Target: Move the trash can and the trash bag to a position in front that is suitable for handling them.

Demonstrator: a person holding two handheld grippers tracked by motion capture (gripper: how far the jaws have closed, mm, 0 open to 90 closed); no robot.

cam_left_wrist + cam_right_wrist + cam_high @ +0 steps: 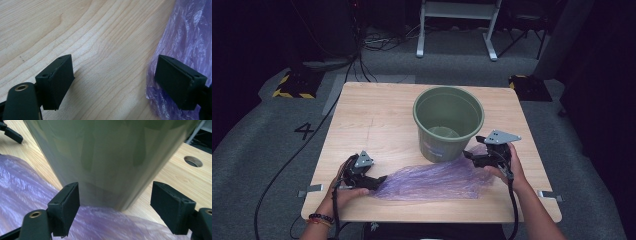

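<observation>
purple bag (432, 181) lying flat on bench (377, 125) before green bucket (448, 122) | looking light, limp, slippery; pinching an end edge seems best | left tool (379, 181), right tool (472, 156) both gaping, gripping nothing

A black numeral "4" (304, 130) is marked on the grey floor (272, 145) left of the table (377, 115).

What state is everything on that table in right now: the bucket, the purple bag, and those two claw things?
Bucket: upright, open-topped, its base at the bag's edge.
Bag: purple plastic, crumpled, lying flat on the table, in neither claw's grip.
Left gripper: open, at the bag's left end, one jaw against the plastic, bare wood between the jaws.
Right gripper: open, nothing held, pointing at the bucket's lower wall.
</observation>
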